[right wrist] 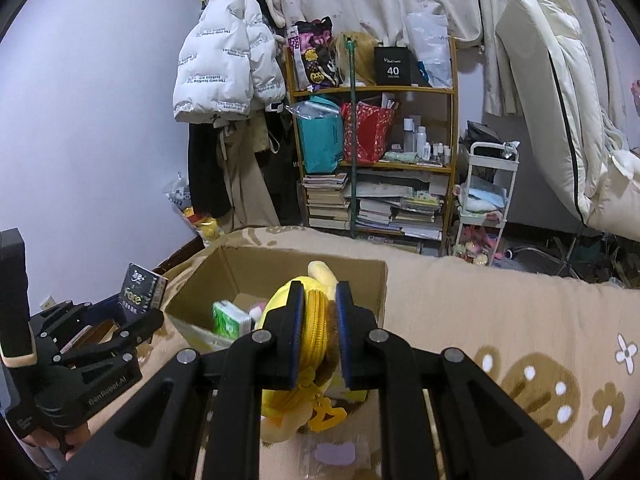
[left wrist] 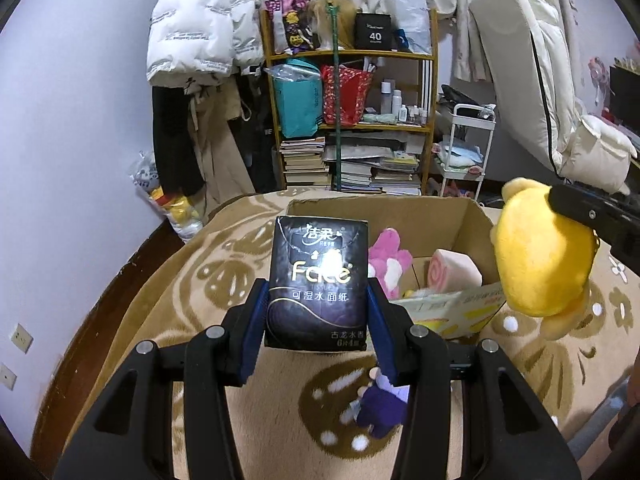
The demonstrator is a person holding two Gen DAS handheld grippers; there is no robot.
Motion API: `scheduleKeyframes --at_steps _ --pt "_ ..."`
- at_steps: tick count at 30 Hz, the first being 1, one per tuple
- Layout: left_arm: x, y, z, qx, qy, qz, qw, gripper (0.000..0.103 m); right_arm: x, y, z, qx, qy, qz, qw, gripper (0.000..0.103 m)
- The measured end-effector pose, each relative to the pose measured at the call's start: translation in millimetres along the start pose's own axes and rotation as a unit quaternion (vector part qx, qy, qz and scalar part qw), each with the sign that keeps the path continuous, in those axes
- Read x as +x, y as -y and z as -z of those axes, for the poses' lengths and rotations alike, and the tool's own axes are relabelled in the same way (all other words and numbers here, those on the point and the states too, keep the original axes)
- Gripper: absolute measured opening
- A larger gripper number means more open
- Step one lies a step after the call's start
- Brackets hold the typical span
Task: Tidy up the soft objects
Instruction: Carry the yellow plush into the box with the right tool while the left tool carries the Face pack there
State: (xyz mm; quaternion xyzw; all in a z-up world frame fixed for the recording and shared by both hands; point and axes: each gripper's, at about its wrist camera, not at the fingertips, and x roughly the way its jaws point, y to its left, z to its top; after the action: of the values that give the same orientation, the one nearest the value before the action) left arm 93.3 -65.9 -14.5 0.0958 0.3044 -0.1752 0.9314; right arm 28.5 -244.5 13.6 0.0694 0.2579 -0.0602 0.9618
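My left gripper (left wrist: 318, 300) is shut on a dark purple tissue pack (left wrist: 318, 280) and holds it upright just left of an open cardboard box (left wrist: 472, 216) on the bed. My right gripper (right wrist: 318, 300) is shut on a yellow plush pouch with a zipper (right wrist: 316, 344) and holds it over the box's (right wrist: 276, 264) near edge. In the left wrist view the yellow plush (left wrist: 544, 256) hangs at the box's right side. Inside the box lie a pink plush (left wrist: 386, 260), a pink roll-cake plush (left wrist: 454, 272) and a green tissue pack (right wrist: 230, 318).
A purple plush (left wrist: 380, 404) lies on the beige flowered blanket (left wrist: 248, 420) under my left gripper. A wooden shelf (left wrist: 348, 120) with books and bags, a white cart (left wrist: 466, 148) and hanging coats stand beyond the bed. A folded mattress (right wrist: 560, 100) leans at the right.
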Motion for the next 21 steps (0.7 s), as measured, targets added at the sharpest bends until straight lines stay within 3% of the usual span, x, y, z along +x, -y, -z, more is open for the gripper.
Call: scheduleKeyframes --at_steps 11,18,21 --pt "22 0 -31 0.015 -0.011 0.013 0.9997 0.046 20 3 -16 -0.021 0.001 0.004 1.000 0.016" --pt "45 4 -28 0.025 -0.020 0.019 0.9993 0.046 39 9 -15 -0.015 0.008 0.008 1.000 0.016" --pt "56 5 -25 0.025 -0.029 0.016 0.9991 0.046 55 13 -13 -0.009 -0.012 0.017 1.000 0.016"
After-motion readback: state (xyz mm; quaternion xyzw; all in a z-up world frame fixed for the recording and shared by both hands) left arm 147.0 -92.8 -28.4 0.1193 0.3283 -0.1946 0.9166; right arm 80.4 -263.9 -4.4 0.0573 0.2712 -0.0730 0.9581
